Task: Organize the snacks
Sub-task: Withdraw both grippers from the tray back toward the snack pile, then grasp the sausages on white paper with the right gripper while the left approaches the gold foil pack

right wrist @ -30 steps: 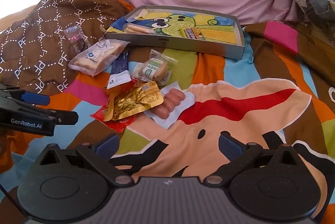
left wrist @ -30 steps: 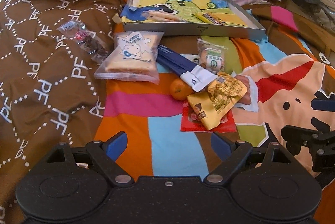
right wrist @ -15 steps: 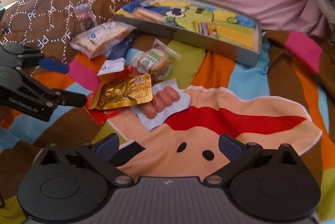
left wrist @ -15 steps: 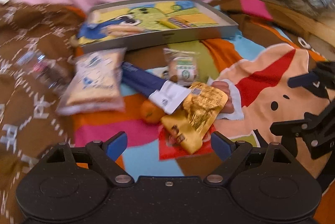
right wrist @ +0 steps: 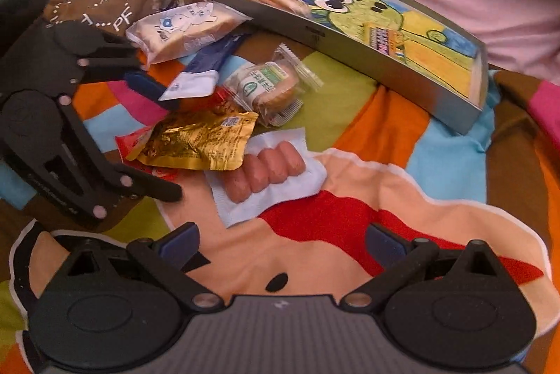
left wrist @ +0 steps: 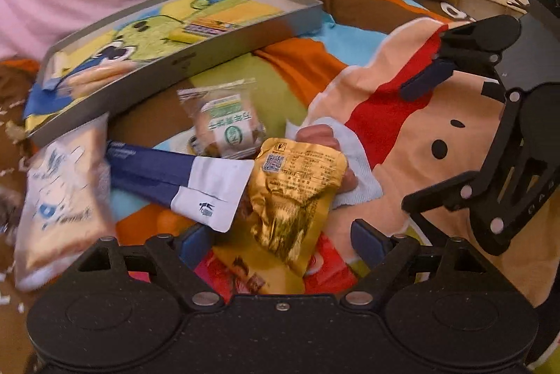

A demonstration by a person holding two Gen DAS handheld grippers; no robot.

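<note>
Snack pile and tray on patterned bedspread; both hand-held grippers empty.
Left wrist view: left hand-held gripper is hovering spread wide, gold foil packet lying between its fingers, grey tray lying beyond. Right wrist view: right hand-held gripper is hanging wide apart, gripping nothing, sausage pack sitting just ahead, touching the gold packet.

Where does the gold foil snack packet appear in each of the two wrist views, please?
Left wrist: gold foil packet lies low centre, just ahead of the open jaws.
Right wrist: it lies left of centre, beside the sausages.
Shared landmark: the grey tray with the cartoon lining.
</note>
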